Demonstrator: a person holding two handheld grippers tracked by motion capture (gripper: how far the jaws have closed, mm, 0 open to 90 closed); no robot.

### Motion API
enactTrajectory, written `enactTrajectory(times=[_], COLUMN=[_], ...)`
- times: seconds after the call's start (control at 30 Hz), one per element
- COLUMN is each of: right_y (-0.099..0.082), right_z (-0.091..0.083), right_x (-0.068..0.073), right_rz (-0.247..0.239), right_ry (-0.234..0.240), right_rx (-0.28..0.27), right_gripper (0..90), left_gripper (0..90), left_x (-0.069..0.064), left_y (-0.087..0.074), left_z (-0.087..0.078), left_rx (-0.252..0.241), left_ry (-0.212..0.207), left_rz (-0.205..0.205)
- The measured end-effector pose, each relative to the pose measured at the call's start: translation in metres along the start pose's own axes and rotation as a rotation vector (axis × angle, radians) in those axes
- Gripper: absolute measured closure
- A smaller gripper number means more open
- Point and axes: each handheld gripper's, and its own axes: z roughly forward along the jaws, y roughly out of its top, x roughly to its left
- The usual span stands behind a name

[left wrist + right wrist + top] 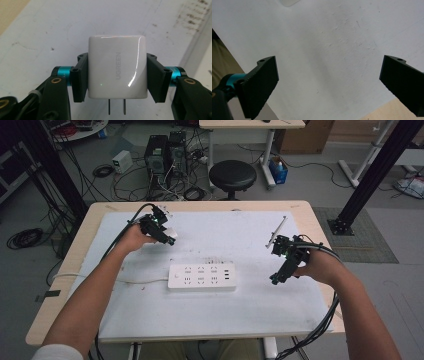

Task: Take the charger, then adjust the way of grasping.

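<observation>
White mat [150, 320] below; left hand-held gripper [117, 75] clamps white charger [117, 66]

Two forearms are reaching in from six o'clock. The left claw [169, 238], at ten o'clock, is clamping its jaws tight; the right claw [275, 279], at three o'clock, is holding its jaws wide apart.

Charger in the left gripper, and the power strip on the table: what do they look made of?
Charger: glossy white plastic, judging by sharp light streaks across its face; the two prongs look like dull metal. Power strip: white plastic too, probably matte, since no glare shows, though it is too small to be sure.
</observation>
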Motion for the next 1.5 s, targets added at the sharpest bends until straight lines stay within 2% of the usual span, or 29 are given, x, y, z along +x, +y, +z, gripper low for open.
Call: enactTrajectory(times=[0.17, 0.2, 0.27, 0.3, 0.37, 0.53, 0.67, 0.8, 0.9, 0.97, 1.17, 1.2, 1.33, 1.37, 1.5], right_y=[-0.001, -0.002, -0.002, -0.002, -0.002, -0.001, 0.000, 0.000, 0.000, 0.000, 0.001, 0.001, 0.003, 0.004, 0.004], right_z=[-0.002, -0.003, -0.003, -0.002, -0.001, 0.001, 0.000, -0.002, -0.003, -0.003, -0.001, 0.000, -0.001, -0.002, -0.002], right_x=[0.005, 0.006, 0.006, 0.008, 0.010, 0.015, 0.019, 0.026, 0.030, 0.031, 0.030, 0.029, 0.031, 0.031, 0.031], right_rz=[-0.003, -0.020, -0.020, -0.004, -0.001, -0.009, -0.018, -0.032, -0.057, -0.058, -0.036, -0.047, -0.018, 0.003, 0.007], right_ry=[-0.005, -0.022, -0.022, -0.047, -0.059, -0.041, -0.029, -0.036, -0.047, -0.051, -0.038, -0.038, -0.045, -0.030, -0.018], right_rx=[-0.014, -0.022, -0.022, -0.021, -0.020, -0.005, -0.023, -0.038, -0.044, -0.042, -0.046, -0.040, -0.052, -0.066, -0.095], right_gripper=[1.5, 1.4, 1.4, 1.5, 1.5, 1.4, 1.4, 1.5, 1.5, 1.4, 1.5, 1.4, 1.4, 1.5, 1.4], left_gripper=[42.5, 42.5, 42.4, 42.5, 42.4, 42.4, 42.4, 42.4, 42.4, 42.4, 42.4, 42.4, 42.4, 42.4, 42.4], left_x=[-0.014, -0.018, -0.022, -0.032, -0.037, -0.056, -0.069, -0.080, -0.089, -0.095, -0.106, -0.107, -0.109, -0.110, -0.116], left_y=[0.001, 0.000, 0.000, -0.001, -0.002, -0.006, -0.010, -0.014, -0.017, -0.019, -0.026, -0.026, -0.028, -0.027, -0.025], left_z=[-0.027, -0.032, -0.037, -0.050, -0.056, -0.073, -0.086, -0.098, -0.103, -0.106, -0.109, -0.110, -0.112, -0.112, -0.113], left_rx=[-0.027, -0.037, -0.052, -0.071, -0.075, -0.079, -0.092, -0.105, -0.106, -0.116, -0.127, -0.120, -0.130, -0.133, -0.142], left_ry=[0.012, 0.014, 0.016, 0.014, 0.014, 0.011, 0.011, 0.011, 0.010, -0.003, -0.019, -0.022, -0.033, -0.037, -0.052], left_rz=[0.005, 0.013, 0.020, 0.033, 0.041, 0.069, 0.078, 0.084, 0.097, 0.125, 0.156, 0.163, 0.183, 0.187, 0.219])
